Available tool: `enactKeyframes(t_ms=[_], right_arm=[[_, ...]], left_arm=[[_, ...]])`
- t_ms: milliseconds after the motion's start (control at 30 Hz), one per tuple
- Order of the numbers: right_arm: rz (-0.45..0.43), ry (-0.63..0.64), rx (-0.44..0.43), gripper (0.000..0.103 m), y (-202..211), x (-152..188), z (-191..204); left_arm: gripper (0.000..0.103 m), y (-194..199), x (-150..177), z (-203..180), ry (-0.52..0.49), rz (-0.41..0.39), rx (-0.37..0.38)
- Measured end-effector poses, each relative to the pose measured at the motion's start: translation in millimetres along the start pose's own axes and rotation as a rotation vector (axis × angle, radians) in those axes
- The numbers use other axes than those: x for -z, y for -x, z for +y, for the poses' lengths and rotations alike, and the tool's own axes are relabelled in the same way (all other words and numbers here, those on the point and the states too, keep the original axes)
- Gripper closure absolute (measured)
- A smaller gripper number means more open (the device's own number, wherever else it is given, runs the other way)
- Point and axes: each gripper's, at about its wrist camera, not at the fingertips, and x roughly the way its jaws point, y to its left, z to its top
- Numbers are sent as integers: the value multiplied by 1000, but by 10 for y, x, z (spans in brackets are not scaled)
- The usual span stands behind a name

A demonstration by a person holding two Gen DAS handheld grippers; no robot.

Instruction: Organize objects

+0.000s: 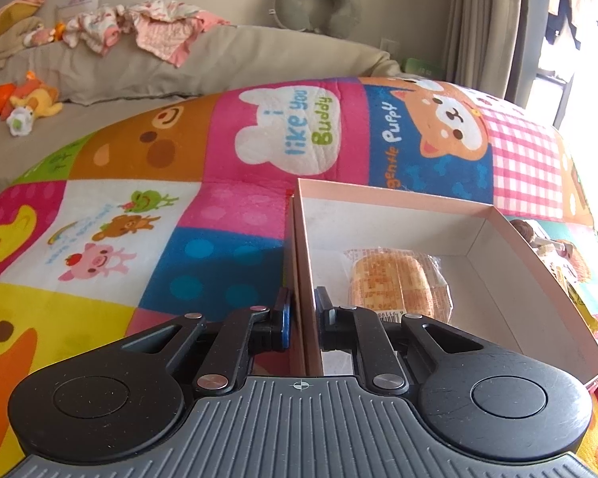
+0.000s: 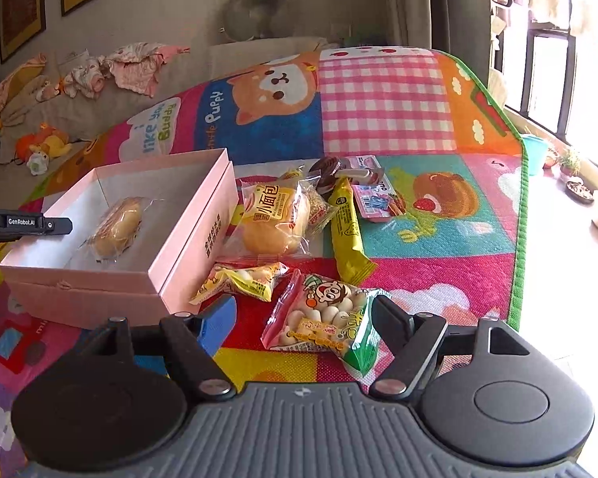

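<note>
Left gripper (image 1: 302, 314) clamped on the pink box (image 1: 398, 207) wall, lower centre, one wrapped bun (image 1: 398, 283) already inside. Right gripper (image 2: 303, 316) spread wide around the snack bag (image 2: 331, 318), bottom middle, not squeezing yet. Probably crinkly and slippery, so might pinch only a corner and drop it short of the box.

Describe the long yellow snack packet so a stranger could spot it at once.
Start at the open pink cardboard box on the colourful play mat. Among the snacks heaped right of it, the long yellow snack packet lies lengthwise beside the clear-wrapped round bun, the only narrow stick shape there.
</note>
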Motion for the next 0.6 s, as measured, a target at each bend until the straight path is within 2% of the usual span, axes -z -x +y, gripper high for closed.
enactKeyframes(t_ms=[200, 367, 400, 500, 600], right_arm=[[15, -78, -96, 27, -324, -447, -47], [73, -192, -124, 28, -788, -720, -142], [91, -207, -125, 30, -881, -738, -151], [156, -213, -132, 49, -1108, -729, -141], [162, -171, -125, 57, -1059, -696, -102]], left_arm=[[89, -2, 7, 2, 3, -2, 0], [89, -2, 11, -1, 6, 0, 0], [89, -3, 13, -1, 8, 0, 1], [89, -2, 18, 0, 11, -2, 3], [89, -3, 20, 2, 16, -3, 5]])
